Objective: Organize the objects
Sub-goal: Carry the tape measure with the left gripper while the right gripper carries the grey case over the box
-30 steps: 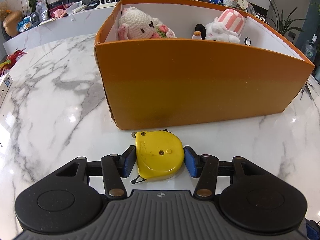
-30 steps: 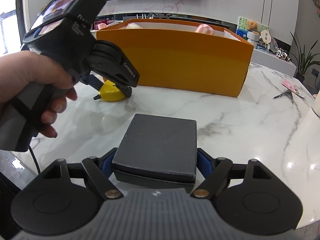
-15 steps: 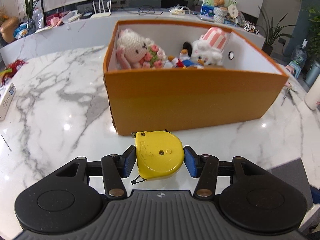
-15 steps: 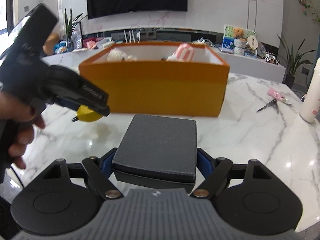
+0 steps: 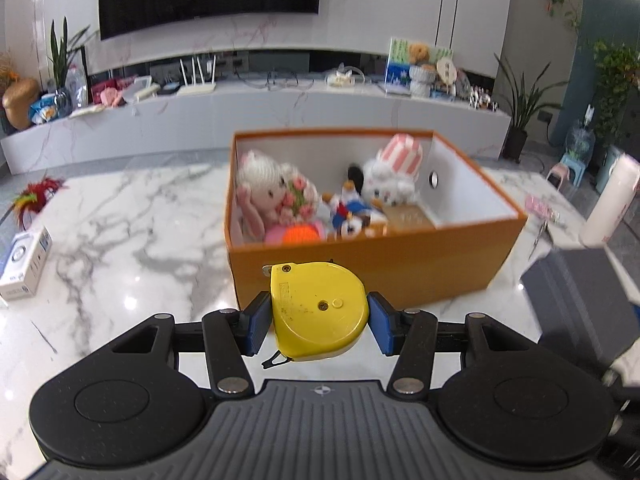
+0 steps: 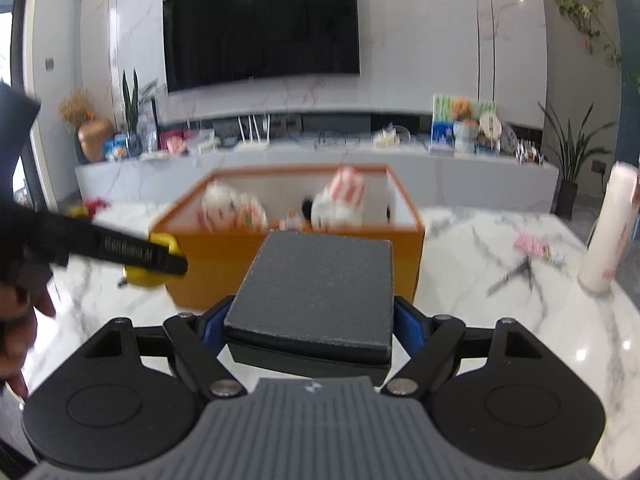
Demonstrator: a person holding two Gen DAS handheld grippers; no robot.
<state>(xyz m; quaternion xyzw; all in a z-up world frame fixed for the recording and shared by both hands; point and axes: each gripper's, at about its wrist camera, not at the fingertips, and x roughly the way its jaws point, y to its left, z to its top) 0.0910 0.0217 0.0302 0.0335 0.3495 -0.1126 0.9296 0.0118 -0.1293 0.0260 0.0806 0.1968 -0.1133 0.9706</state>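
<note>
At the lower centre of the left wrist view, the left gripper [image 5: 319,317] has its blue pads pressed against both sides of a yellow tape measure [image 5: 318,312], lifted clear of the marble table [image 5: 112,240]. Just beyond it, in the middle of the frame, sits the open orange box [image 5: 372,264], holding a pink-and-white plush rabbit [image 5: 268,196], a striped-hat plush [image 5: 394,176] and a small duck toy [image 5: 352,210]. A white carton [image 5: 24,262] lies at the left edge.

In the right wrist view, the right gripper [image 6: 310,326] is clamped on a dark grey box [image 6: 316,288] at the lower centre, raised in front of the orange box. A white bottle [image 6: 610,228] stands at the right edge, with scissors [image 6: 514,274] lying left of it.
</note>
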